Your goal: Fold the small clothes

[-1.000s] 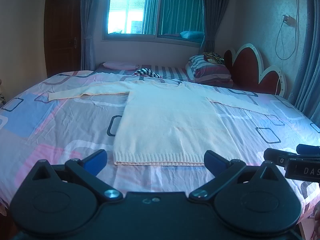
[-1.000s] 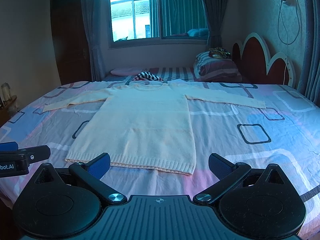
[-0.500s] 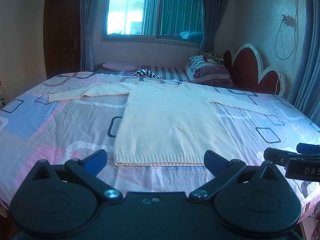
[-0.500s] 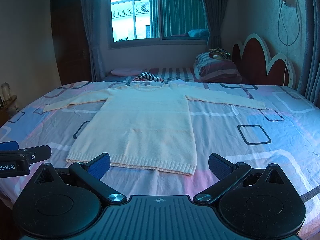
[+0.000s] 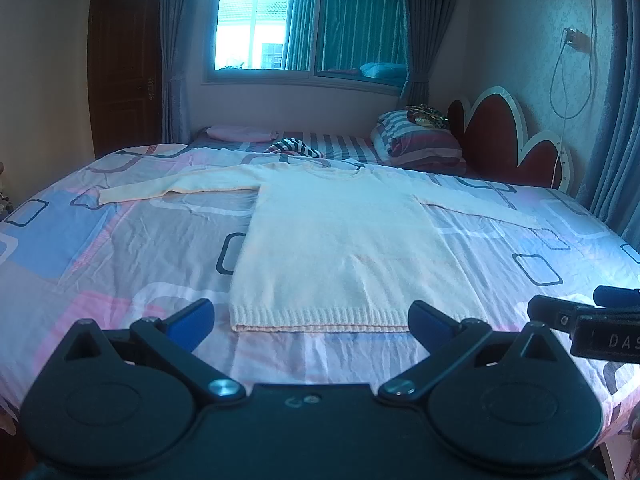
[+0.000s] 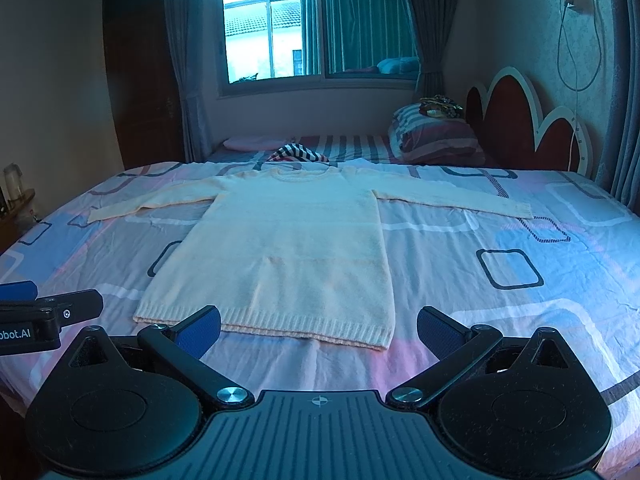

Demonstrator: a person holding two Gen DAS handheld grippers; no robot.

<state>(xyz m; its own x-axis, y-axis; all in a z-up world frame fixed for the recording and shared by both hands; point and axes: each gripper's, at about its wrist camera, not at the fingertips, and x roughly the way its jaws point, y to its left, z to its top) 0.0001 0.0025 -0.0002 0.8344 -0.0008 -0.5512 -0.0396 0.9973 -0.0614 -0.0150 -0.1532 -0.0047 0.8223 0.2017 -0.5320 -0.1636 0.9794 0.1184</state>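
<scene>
Cream sweater (image 5: 344,240) lies flat and unfolded on the bed (image 5: 120,248), sleeves outspread, its hem just ahead of the left claw (image 5: 310,314) and right claw (image 6: 318,326), both wide open and empty; no fold is made yet.

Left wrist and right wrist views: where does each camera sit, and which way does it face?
Left wrist view: sits behind the open left gripper, facing the sweater across the bed toward the window; the right gripper's tip shows at right.
Right wrist view: sits behind the open right gripper, facing likewise from further right; the left gripper's tip shows at left.
Shared: sweater lying flat with sleeves spread, bed, window, headboard.
</scene>
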